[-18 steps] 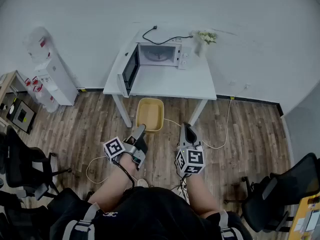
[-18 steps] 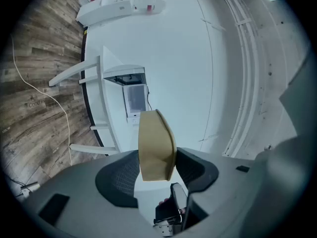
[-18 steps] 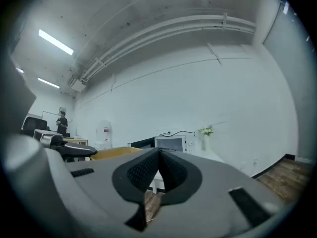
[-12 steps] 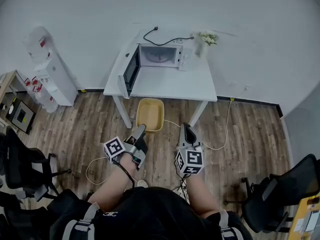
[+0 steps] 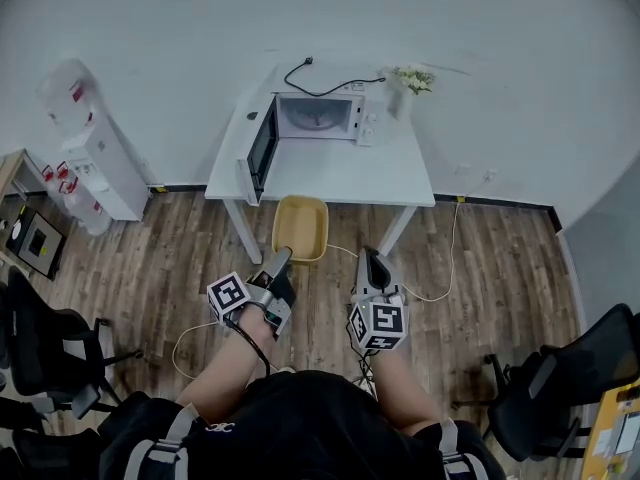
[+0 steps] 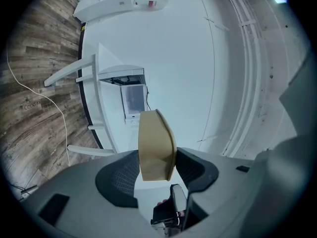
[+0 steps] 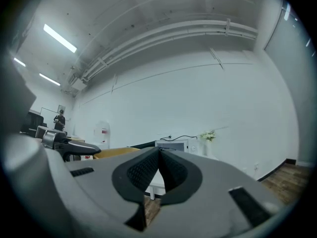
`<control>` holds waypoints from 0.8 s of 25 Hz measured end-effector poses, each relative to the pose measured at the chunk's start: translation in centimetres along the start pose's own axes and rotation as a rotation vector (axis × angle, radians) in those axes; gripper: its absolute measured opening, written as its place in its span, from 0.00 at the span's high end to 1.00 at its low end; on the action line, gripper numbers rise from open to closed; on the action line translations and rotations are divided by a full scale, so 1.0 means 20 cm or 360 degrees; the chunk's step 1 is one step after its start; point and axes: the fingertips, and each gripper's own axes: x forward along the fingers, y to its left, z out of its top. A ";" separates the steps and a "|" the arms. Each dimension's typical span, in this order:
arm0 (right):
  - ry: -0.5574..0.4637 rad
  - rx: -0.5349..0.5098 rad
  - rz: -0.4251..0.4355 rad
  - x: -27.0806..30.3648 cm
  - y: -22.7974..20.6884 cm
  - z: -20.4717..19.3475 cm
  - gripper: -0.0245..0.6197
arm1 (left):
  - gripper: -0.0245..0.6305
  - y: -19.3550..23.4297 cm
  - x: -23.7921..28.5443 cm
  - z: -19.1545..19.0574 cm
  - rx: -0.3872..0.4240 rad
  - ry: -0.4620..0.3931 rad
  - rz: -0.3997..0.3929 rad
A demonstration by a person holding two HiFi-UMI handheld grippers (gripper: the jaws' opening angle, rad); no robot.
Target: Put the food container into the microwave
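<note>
While the person stands on the wooden floor (image 5: 180, 258) facing the white table (image 5: 340, 176), both tools point level toward 12 o'clock. Left gripper (image 5: 281, 259): jaws spread wide and clamped on the near end of the tan food container (image 5: 300, 226), which hangs in the air ahead of it, short of the table edge and well apart from the microwave (image 5: 318, 116). Right gripper (image 5: 372, 257): jaws pressed together, nothing between them, just beside the left at 3 o'clock. Microwave sits on the table at 12 o'clock, its door (image 5: 262, 146) swung open to the left. Vase of flowers (image 5: 408, 85) at 1 o'clock. Water dispenser (image 5: 92, 143) against the wall, 10 o'clock.
</note>
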 end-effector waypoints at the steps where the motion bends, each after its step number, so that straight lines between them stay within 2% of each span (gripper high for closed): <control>1: -0.0001 -0.0001 -0.0005 0.02 0.01 0.00 0.95 | 0.60 0.00 0.00 0.02 -0.0001 0.0007 -0.0005; 14: 0.0032 0.0011 -0.0091 0.18 0.24 -0.11 0.95 | 0.60 0.06 -0.01 0.26 -0.0003 0.0129 -0.0046; 20: 0.0029 0.0017 -0.0102 0.29 0.25 -0.12 0.95 | 0.60 0.12 0.04 0.33 -0.0017 0.0146 -0.0032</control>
